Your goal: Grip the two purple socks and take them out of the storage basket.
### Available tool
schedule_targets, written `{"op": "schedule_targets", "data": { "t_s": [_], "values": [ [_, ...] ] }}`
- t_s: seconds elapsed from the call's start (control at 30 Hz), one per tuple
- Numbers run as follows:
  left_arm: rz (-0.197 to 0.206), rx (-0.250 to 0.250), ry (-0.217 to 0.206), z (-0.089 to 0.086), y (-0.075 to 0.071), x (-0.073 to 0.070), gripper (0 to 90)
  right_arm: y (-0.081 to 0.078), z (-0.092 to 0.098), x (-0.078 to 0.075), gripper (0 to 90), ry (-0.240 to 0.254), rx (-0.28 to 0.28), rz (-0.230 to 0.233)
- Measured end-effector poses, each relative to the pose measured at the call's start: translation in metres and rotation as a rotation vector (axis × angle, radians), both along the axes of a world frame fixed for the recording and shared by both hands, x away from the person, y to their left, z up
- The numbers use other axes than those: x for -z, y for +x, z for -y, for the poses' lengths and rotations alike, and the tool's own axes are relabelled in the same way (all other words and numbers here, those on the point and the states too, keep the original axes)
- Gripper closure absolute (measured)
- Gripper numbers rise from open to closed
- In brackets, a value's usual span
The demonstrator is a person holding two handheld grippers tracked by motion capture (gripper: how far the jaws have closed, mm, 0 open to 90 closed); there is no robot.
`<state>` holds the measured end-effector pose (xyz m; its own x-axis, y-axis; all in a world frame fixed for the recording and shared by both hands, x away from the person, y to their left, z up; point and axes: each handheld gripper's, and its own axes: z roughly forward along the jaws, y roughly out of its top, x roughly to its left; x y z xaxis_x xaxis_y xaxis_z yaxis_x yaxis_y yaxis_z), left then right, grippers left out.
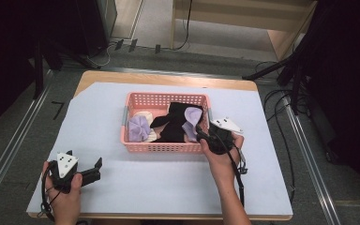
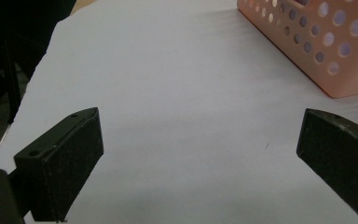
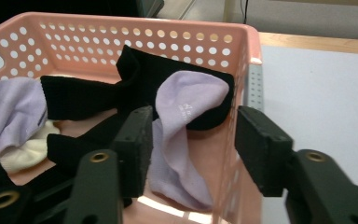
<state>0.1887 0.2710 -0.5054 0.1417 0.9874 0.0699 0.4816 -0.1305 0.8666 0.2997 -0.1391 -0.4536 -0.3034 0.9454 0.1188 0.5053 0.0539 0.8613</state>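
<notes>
Black jaws of the right gripper (image 3: pixel 191 149) stand half spread around the lilac cotton sock (image 3: pixel 182 135), not yet pressing it. This sock lies in the right end of the pink perforated plastic basket (image 3: pixel 121 39), partly over a black ribbed sock (image 3: pixel 135 81). For a good grip, I would go a little lower and pinch only the lilac fabric, away from the basket wall. Left gripper (image 1: pixel 82 174) waits with jaws wide apart over the pale worktop (image 2: pixel 177 116).

Left gripper (image 1: pixel 95 169) low, level, fingers (image 2: pixel 60 163) wide apart. Right gripper (image 1: pixel 200 132) tilted forward, fingers (image 3: pixel 133 149) half apart, nothing pinched.
</notes>
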Motion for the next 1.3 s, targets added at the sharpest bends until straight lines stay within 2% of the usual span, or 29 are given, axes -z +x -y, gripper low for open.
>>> {"op": "schedule_targets", "data": {
  "t_s": [0.03,0.07,0.13,0.17,0.2,0.27,0.33,0.43,0.47,0.57,0.77,0.83,0.9,1.07,1.17,1.23,1.27,1.3],
  "values": [
    [0.0,0.001,0.0,0.0,0.0,0.0,1.2,0.003,-0.004,-0.001,55.8,0.041,-0.027,-0.034],
    [0.0,0.0,0.0,0.0,0.0,0.0,1.2,0.003,-0.004,-0.001,55.8,0.041,-0.027,-0.034],
    [0.003,0.001,-0.001,0.0,0.0,0.0,1.2,0.009,-0.008,0.0,55.7,0.103,-0.07,-0.092],
    [0.002,0.0,-0.003,0.0,0.0,0.0,1.2,0.009,-0.008,0.0,55.7,0.103,-0.07,-0.092],
    [0.002,0.0,-0.003,0.0,0.0,0.0,1.2,0.011,-0.01,0.001,58.7,0.099,-0.052,-0.08],
    [0.003,-0.001,-0.004,0.0,0.0,0.0,1.2,0.017,-0.013,0.002,63.4,0.068,-0.042,-0.122],
    [0.003,-0.001,-0.004,0.0,0.0,0.0,1.2,0.018,-0.014,0.002,63.7,0.06,-0.036,-0.126],
    [0.002,-0.001,-0.005,0.0,0.0,0.0,1.2,0.024,-0.018,0.002,64.2,-0.005,-0.015,-0.139],
    [0.002,-0.001,-0.005,0.0,0.0,0.0,1.2,0.025,-0.019,0.002,64.0,-0.015,-0.011,-0.136],
    [0.002,-0.001,-0.005,0.0,0.001,0.0,1.2,0.029,-0.022,0.004,63.6,-0.048,0.002,-0.165],
    [-0.003,0.0,-0.006,-0.001,0.001,0.0,1.2,0.037,-0.03,0.009,63.2,-0.09,0.006,-0.201],
    [-0.007,0.001,-0.006,-0.001,0.0,0.0,1.2,0.039,-0.033,0.011,68.4,-0.109,0.007,-0.204],
    [-0.003,0.0,-0.007,-0.001,0.001,0.0,1.2,0.041,-0.035,0.013,81.0,-0.146,0.015,-0.202],
    [-0.004,0.001,-0.008,-0.001,0.001,0.0,1.2,0.041,-0.034,0.013,86.9,-0.179,0.001,-0.18],
    [-0.005,0.002,-0.006,-0.001,0.001,0.0,1.2,0.037,-0.031,0.009,87.5,-0.164,-0.005,-0.141],
    [-0.005,0.001,-0.009,-0.001,0.001,0.0,1.2,0.035,-0.029,0.004,87.7,-0.145,-0.003,-0.102],
    [-0.005,0.002,-0.008,-0.001,0.001,0.0,1.2,0.033,-0.026,-0.001,87.9,-0.125,0.001,-0.066],
    [-0.005,0.002,-0.008,-0.001,0.001,0.0,1.2,0.033,-0.026,-0.001,87.9,-0.125,0.001,-0.066]
  ]
}}
